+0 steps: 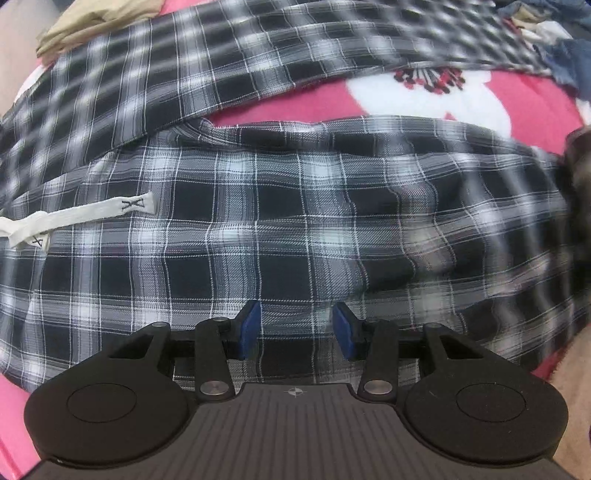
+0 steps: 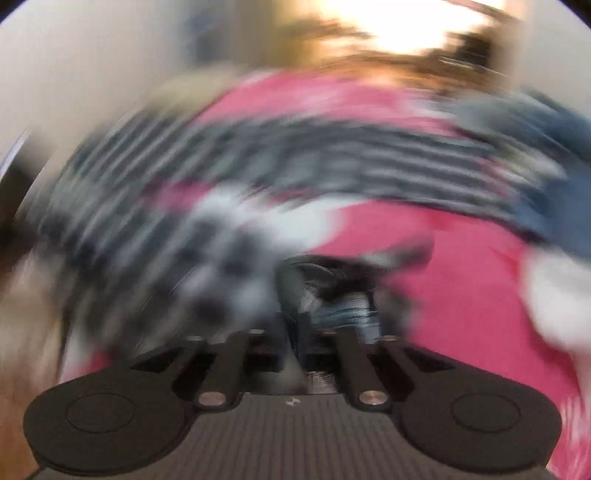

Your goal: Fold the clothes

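**Plaid garment spread on pink blanket; right view heavily blurred**

Left wrist view: the left gripper sits low over a black-and-white plaid garment. Its blue-padded fingers stand apart with a clear gap between them, and nothing is held; plaid cloth lies beneath the gap. The garment covers most of the near and middle field, with a second band of the same plaid running across the far side. A white drawstring lies on the cloth at the left. The pink blanket, bearing a white flower print, shows between the two plaid bands and at the right. A tan cloth lies at the far left. A heap of blue and mixed clothes lies at the far right.

Right wrist view: severe motion blur. The right gripper has bunched plaid fabric at its fingers; whether they are clamped on it cannot be told. Plaid cloth stretches across the far field over the pink blanket.
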